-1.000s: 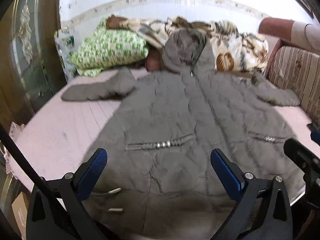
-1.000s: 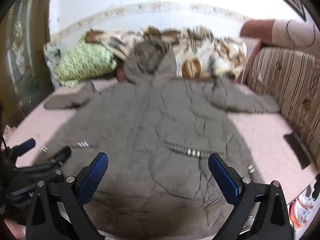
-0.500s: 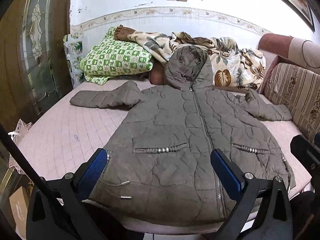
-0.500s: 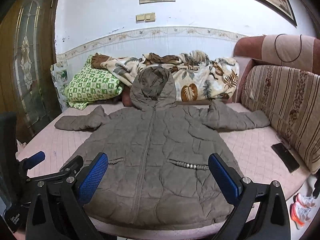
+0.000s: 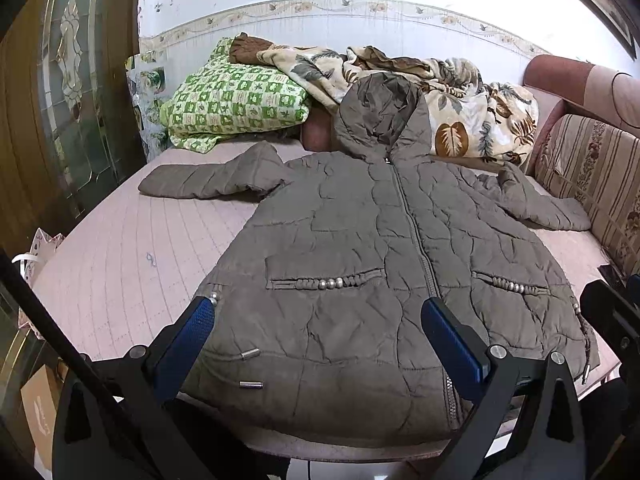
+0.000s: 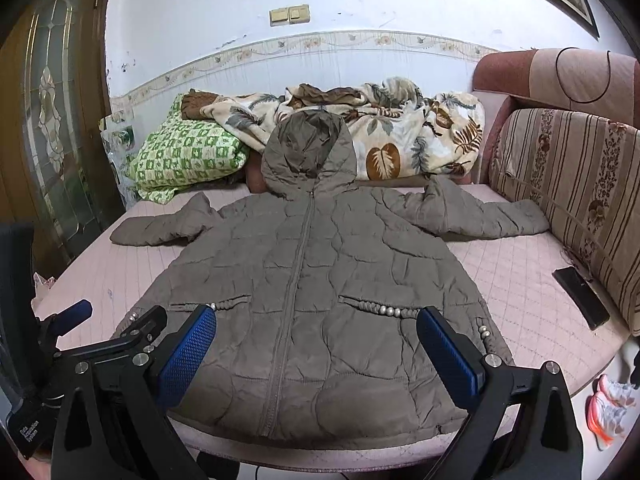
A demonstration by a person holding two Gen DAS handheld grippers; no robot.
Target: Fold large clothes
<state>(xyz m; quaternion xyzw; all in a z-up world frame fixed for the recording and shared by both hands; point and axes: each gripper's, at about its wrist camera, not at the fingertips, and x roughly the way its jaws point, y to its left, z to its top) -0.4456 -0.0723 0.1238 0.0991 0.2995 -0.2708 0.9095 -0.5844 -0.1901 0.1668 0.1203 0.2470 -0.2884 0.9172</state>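
Grey-brown quilted hooded coat [image 6: 308, 300]: lies flat, front up and zipped, on pink quilted bed [image 6: 512, 280]. Hood rests against leaf-print blanket [image 6: 400, 140] at the wall end; hem lies along the near bed edge. Sleeves spread outward, one toward green checked pillow [image 5: 236, 100], the other ending just beside striped sofa back [image 6: 568, 184].

Open room: bare pink mattress on both sides of the coat body, wider on the pillow side. Dark flat phone-like item [image 6: 580, 298] lies on the mattress near the sofa back, apart from the coat. Sneakers [image 6: 608, 404] on the floor past the bed's corner.

Left tongs [image 5: 316, 344]: released, blue pads wide apart, hovering over the hem, holding nothing. Right tongs [image 6: 316, 352]: likewise released and empty above the hem; the left tool shows at the right view's lower left.

Change from a second ago: earlier pictures were blurred and closer over the coat; both views now sit steadier and further back, showing more wall and the whole garment. Coat itself lies as before.
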